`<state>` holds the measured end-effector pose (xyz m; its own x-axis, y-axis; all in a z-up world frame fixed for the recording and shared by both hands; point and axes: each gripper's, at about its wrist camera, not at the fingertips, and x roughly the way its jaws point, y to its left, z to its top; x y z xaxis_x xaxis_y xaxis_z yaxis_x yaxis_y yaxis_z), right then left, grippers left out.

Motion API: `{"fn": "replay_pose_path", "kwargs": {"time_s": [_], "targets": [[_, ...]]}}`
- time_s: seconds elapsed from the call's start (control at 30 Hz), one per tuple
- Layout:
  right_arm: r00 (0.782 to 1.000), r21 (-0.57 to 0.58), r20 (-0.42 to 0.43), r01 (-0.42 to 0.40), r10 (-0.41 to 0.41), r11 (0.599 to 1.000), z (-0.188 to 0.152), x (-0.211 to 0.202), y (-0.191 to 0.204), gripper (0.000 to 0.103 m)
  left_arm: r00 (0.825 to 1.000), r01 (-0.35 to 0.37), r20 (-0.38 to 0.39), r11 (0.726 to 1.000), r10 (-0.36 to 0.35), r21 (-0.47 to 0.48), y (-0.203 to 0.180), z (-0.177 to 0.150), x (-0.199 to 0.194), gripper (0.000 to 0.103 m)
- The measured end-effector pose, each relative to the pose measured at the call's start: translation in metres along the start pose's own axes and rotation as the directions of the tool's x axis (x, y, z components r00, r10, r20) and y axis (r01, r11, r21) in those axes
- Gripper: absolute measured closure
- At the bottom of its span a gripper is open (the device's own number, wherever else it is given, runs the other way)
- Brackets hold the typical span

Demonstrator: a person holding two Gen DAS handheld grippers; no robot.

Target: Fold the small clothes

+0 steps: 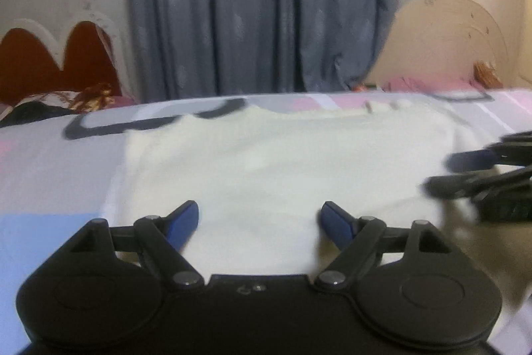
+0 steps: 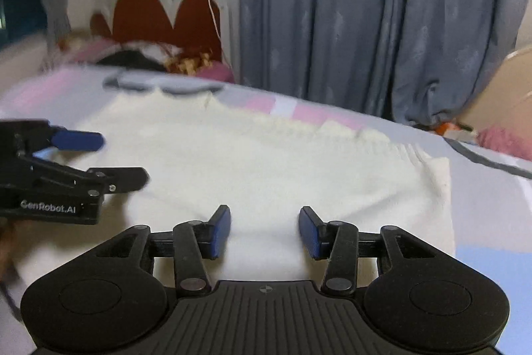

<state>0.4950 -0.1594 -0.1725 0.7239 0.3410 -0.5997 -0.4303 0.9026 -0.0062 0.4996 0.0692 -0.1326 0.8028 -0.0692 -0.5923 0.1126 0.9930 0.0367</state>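
Note:
A cream-white small garment [image 1: 282, 162] lies spread flat on the bed sheet [image 1: 50, 162]. In the left wrist view my left gripper [image 1: 261, 222] hovers over the garment's near edge, its blue pads [image 1: 184, 222] wide apart with only cloth below them. My right gripper [image 1: 445, 172] comes in from the right edge, blurred. In the right wrist view the garment [image 2: 282, 168] fills the middle. My right gripper [image 2: 265, 232] stands open above its near part, nothing pinched. My left gripper [image 2: 123, 158] reaches in from the left, open over the cloth.
The sheet is patterned pink, grey and light blue [image 2: 492, 258]. Behind the bed hang blue-grey curtains [image 1: 266, 15]. A red scalloped headboard [image 1: 43, 62] with heaped fabric [image 1: 66, 100] stands at the back left, a cream arched headboard [image 1: 445, 39] at the back right.

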Motion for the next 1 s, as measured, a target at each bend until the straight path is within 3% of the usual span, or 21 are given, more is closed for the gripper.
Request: {"fn": "replay_pose_path", "kwargs": {"time_s": [0.07, 0.13, 0.27, 0.33, 0.4, 0.47, 0.57, 0.7, 0.8, 0.9, 1.0], "targets": [[0.997, 0.046, -0.01, 0.077, -0.076, 0.996, -0.004, -0.006, -0.016, 0.058, 0.999, -0.037, -0.004, 0.999, 0.037, -0.007, 0.014, -0.006, -0.006, 0.021], [0.988, 0.095, -0.027, 0.152, -0.151, 0.984, -0.008, -0.006, -0.035, 0.058, 1.0, -0.018, -0.013, 0.999, 0.018, -0.035, 0.024, -0.011, -0.008, 0.021], [0.988, 0.123, -0.034, 0.153, -0.15, 0.98, -0.003, -0.011, -0.039, 0.058, 0.999, -0.043, -0.003, 0.999, 0.043, 0.003, 0.007, 0.001, -0.023, 0.025], [0.996, 0.147, 0.029, 0.079, -0.084, 0.986, 0.007, -0.023, -0.027, 0.058, 0.999, 0.022, 0.029, 1.0, -0.022, -0.012, -0.006, 0.001, -0.035, 0.023], [0.998, 0.128, 0.053, 0.023, -0.03, 0.992, 0.01, -0.029, -0.01, 0.058, 0.999, 0.041, 0.011, 0.999, -0.041, 0.024, -0.027, 0.0, -0.031, 0.023], [1.0, 0.093, 0.009, -0.022, 0.021, 0.995, 0.007, -0.023, 0.009, 0.058, 0.999, 0.047, -0.028, 0.998, -0.046, 0.047, -0.043, -0.005, -0.025, 0.023], [0.996, 0.035, -0.087, 0.0, 0.003, 0.999, -0.009, -0.01, 0.025, 0.058, 0.998, 0.036, -0.057, 0.999, -0.034, 0.026, -0.048, -0.019, -0.026, 0.024], [0.999, 0.057, -0.032, -0.01, 0.012, 0.998, -0.022, -0.041, 0.023, 0.058, 0.999, 0.048, 0.003, 0.999, -0.048, 0.007, -0.047, -0.031, -0.059, 0.023], [0.996, 0.046, -0.055, -0.065, 0.068, 0.997, -0.034, -0.05, 0.039, 0.058, 0.998, 0.041, -0.049, 0.999, -0.039, 0.029, -0.056, -0.05, -0.057, 0.023], [0.998, 0.017, -0.06, -0.032, 0.033, 0.999, -0.048, -0.05, 0.051, 0.058, 0.998, 0.04, -0.051, 0.999, -0.039, 0.007, -0.047, -0.054, -0.064, 0.022], [0.998, -0.013, -0.061, 0.033, -0.034, 0.999, -0.057, -0.065, 0.044, 0.058, 0.998, -0.007, -0.055, 1.0, 0.008, 0.007, -0.027, -0.061, -0.073, 0.021]]}}
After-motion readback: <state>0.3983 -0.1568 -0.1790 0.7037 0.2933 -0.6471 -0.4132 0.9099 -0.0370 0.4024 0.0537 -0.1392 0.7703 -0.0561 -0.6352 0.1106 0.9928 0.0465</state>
